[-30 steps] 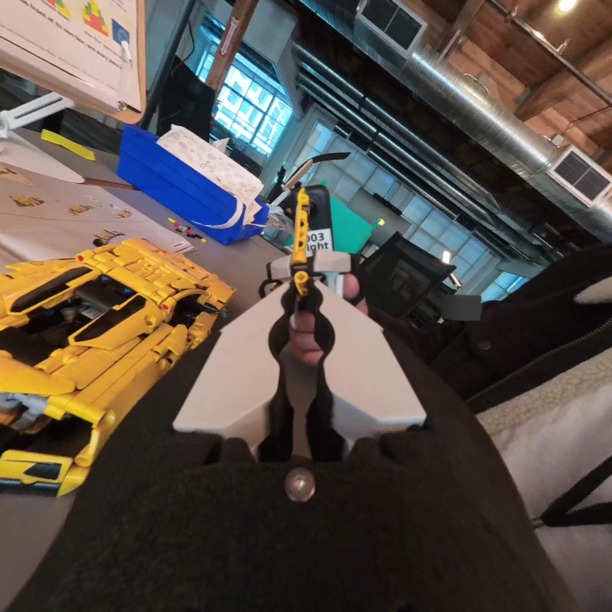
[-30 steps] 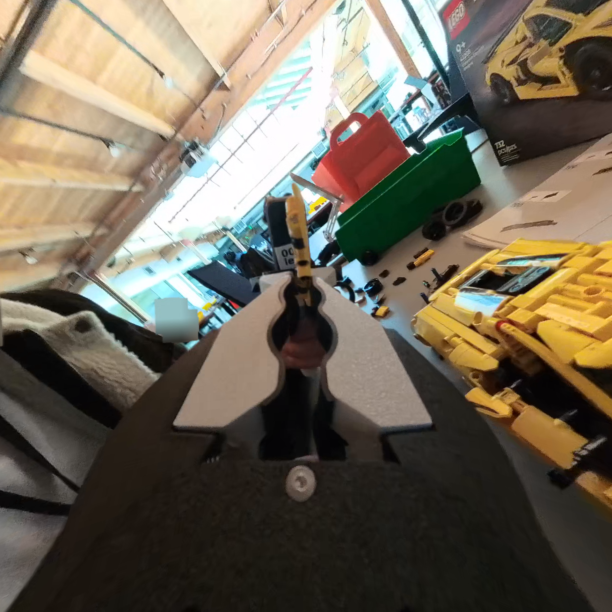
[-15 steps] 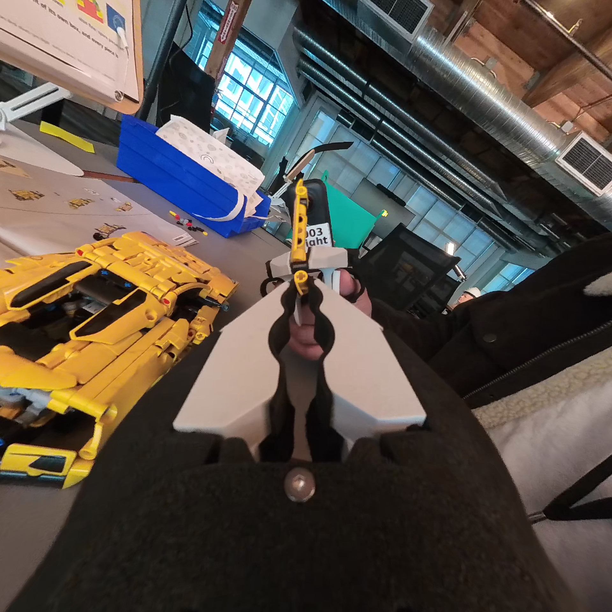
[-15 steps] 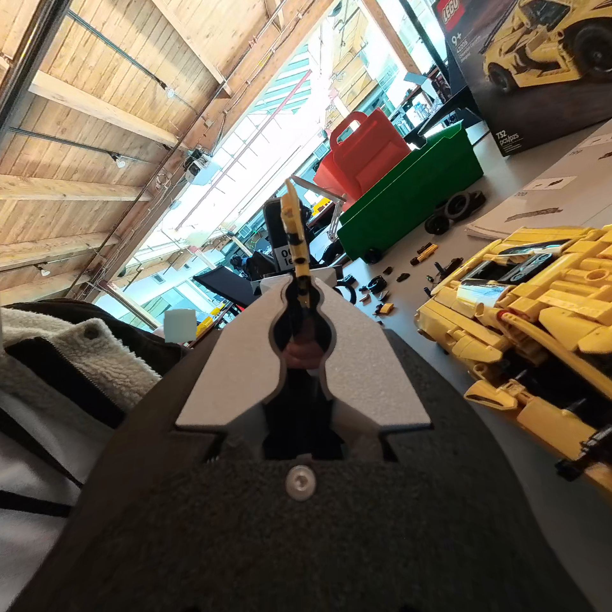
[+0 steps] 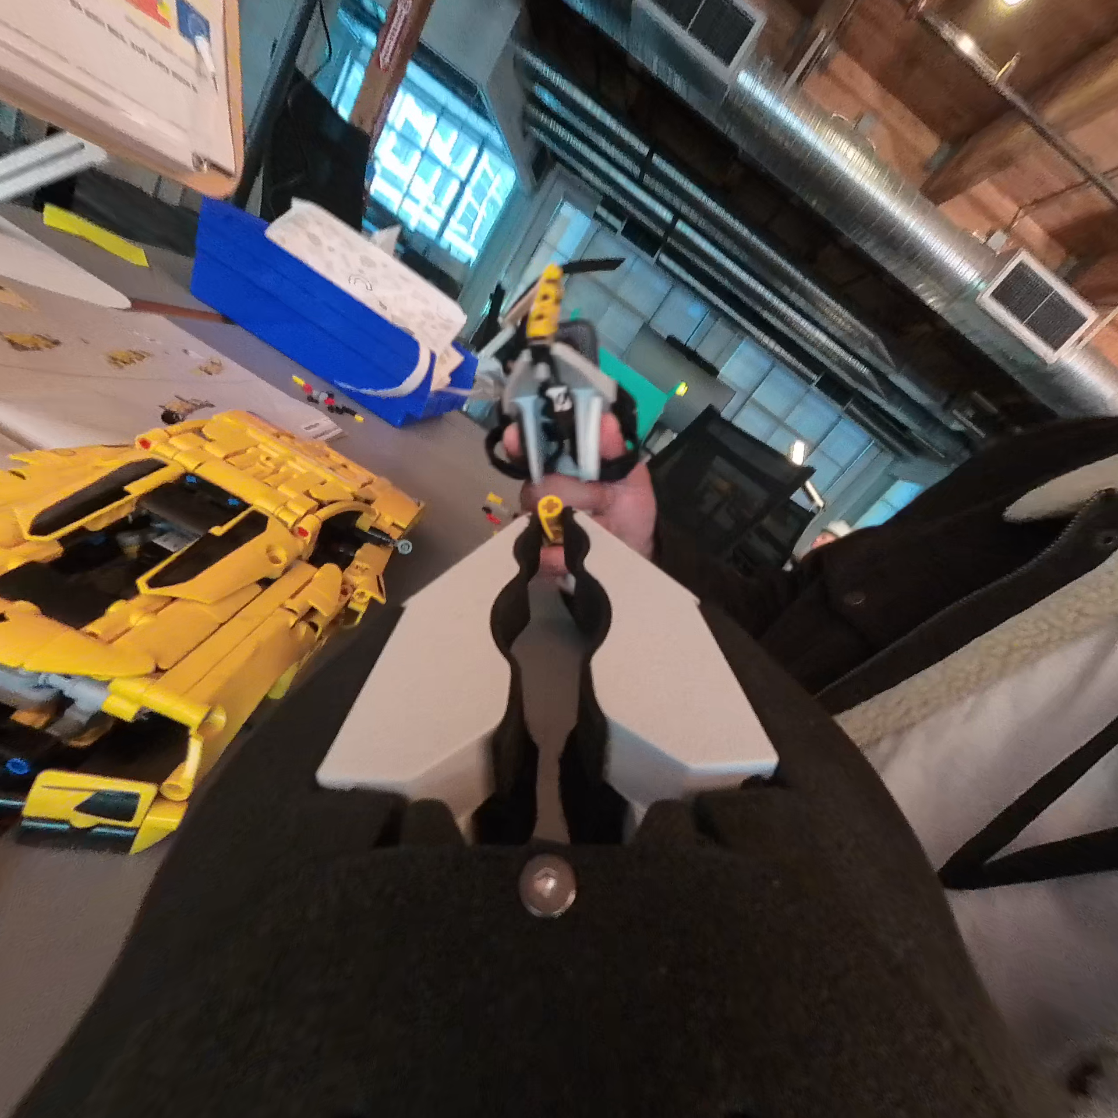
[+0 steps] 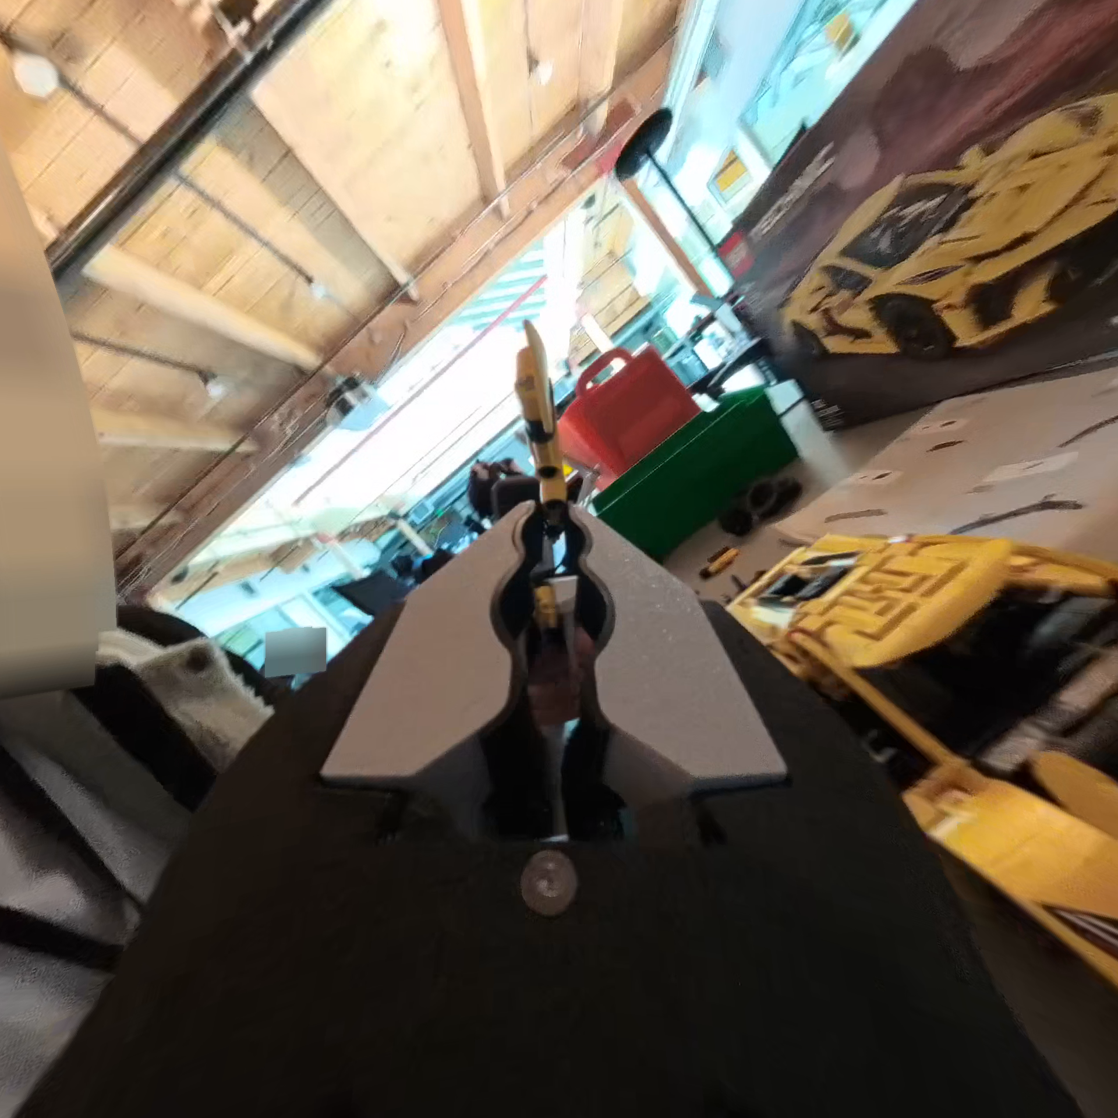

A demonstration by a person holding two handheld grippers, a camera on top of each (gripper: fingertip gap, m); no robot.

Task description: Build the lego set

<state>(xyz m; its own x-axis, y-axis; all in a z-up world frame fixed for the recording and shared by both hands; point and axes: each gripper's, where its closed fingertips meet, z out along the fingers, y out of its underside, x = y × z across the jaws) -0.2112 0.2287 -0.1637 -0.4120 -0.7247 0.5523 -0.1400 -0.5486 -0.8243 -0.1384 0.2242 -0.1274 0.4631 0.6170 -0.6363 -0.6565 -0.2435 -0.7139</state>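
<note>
While aloft, beam [image 6: 535, 387] in right tool [image 6: 552, 513]

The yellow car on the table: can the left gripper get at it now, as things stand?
Probably not yet. The left gripper is shut on a small yellow piece, so its jaws are occupied. The yellow car lies uncovered on the table to its left, so only the held piece hinders it.
</note>
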